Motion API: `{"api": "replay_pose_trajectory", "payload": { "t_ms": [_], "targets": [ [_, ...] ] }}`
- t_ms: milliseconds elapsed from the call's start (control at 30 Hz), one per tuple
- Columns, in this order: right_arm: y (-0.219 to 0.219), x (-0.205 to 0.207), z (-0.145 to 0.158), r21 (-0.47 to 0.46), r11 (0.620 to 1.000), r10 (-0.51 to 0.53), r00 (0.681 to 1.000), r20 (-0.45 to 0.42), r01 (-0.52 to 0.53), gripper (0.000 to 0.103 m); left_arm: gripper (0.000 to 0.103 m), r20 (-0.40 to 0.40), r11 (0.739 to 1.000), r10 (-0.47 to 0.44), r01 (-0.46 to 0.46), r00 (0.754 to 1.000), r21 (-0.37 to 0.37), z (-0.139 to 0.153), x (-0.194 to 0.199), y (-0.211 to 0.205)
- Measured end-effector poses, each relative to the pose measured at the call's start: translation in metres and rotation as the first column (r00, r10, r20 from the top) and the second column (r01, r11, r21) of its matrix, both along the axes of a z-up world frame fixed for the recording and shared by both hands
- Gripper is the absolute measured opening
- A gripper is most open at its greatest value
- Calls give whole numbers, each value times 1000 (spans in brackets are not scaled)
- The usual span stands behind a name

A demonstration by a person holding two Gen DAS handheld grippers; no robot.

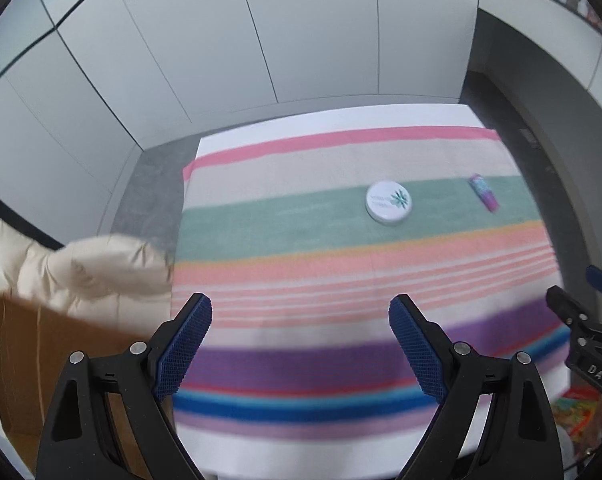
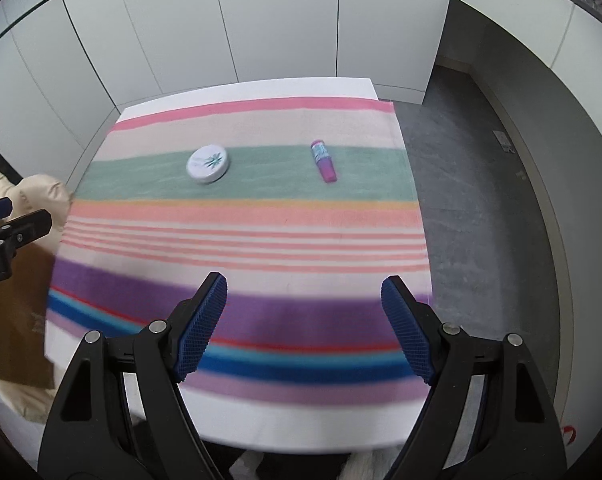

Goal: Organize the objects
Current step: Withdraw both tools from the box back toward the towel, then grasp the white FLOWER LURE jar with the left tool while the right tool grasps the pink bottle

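Observation:
A round white tin (image 1: pixel 389 202) with a green leaf print lies on the green stripe of a striped cloth (image 1: pixel 301 272); it also shows in the right wrist view (image 2: pixel 207 164). A small purple tube (image 1: pixel 483 192) lies to its right on the same stripe, also in the right wrist view (image 2: pixel 324 161). My left gripper (image 1: pixel 300 312) is open and empty, above the near half of the cloth. My right gripper (image 2: pixel 304 292) is open and empty, well short of both objects. The right gripper's fingers (image 1: pixel 569 308) show at the left view's right edge.
The cloth covers a white table (image 2: pixel 261 84) set against white wall panels. A brown cardboard box (image 1: pixel 53 360) and a cream padded jacket (image 1: pixel 93 268) sit left of the table. Grey floor (image 2: pixel 473 184) runs along the right side. Colourful items (image 1: pixel 577 412) lie low at the right.

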State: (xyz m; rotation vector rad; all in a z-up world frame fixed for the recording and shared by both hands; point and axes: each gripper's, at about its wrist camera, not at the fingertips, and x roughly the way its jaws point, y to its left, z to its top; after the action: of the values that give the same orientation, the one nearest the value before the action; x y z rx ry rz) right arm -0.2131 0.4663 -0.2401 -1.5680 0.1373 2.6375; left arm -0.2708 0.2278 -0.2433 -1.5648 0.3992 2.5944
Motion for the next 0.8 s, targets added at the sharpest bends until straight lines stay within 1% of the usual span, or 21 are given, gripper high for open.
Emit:
{"api": "replay_pose_trajectory", "payload": {
  "t_ms": [67,167,267,400,467,567,633,700,733,767,800],
  "targets": [
    [5,-16,-13,-5,1000,-1,1000,1,1,82,91,-5,1000,-1,1,1000,-7,-16,-19,10],
    [14,-45,-38,-12,1000,3,1000,9,-2,82,91,21,1000,-11,10,1000,21,-43,-44,26],
    [20,-71,-61,4,1000,3,1000,16,-3,82,91,36,1000,-29,28,999,3,-73,-63,47],
    [24,-103,-83,31,999,10,1000,2,-10,82,91,27,999,-21,20,999,35,-106,-87,71],
    [23,-115,-89,43,999,21,1000,-7,-21,82,91,31,999,-15,14,999,43,-117,-97,77],
    [20,-129,-95,63,997,37,999,-12,-36,82,91,62,996,11,-17,998,85,-130,-113,81],
    [18,-137,-101,63,997,45,999,-7,-44,80,91,63,994,21,-28,998,105,-136,-122,83],
    [15,-140,-102,60,997,49,998,-25,-48,68,90,56,994,33,-38,998,101,-139,-127,85],
    [14,-141,-101,64,996,59,998,-32,-57,53,80,49,993,33,-38,998,109,-140,-128,87],
    [10,-143,-100,68,995,74,997,-34,-72,31,69,38,990,26,-31,999,136,-140,-129,88],
    [7,-144,-99,80,993,87,996,-31,-84,19,59,31,986,19,-24,999,165,-139,-129,89]
  ]
}}
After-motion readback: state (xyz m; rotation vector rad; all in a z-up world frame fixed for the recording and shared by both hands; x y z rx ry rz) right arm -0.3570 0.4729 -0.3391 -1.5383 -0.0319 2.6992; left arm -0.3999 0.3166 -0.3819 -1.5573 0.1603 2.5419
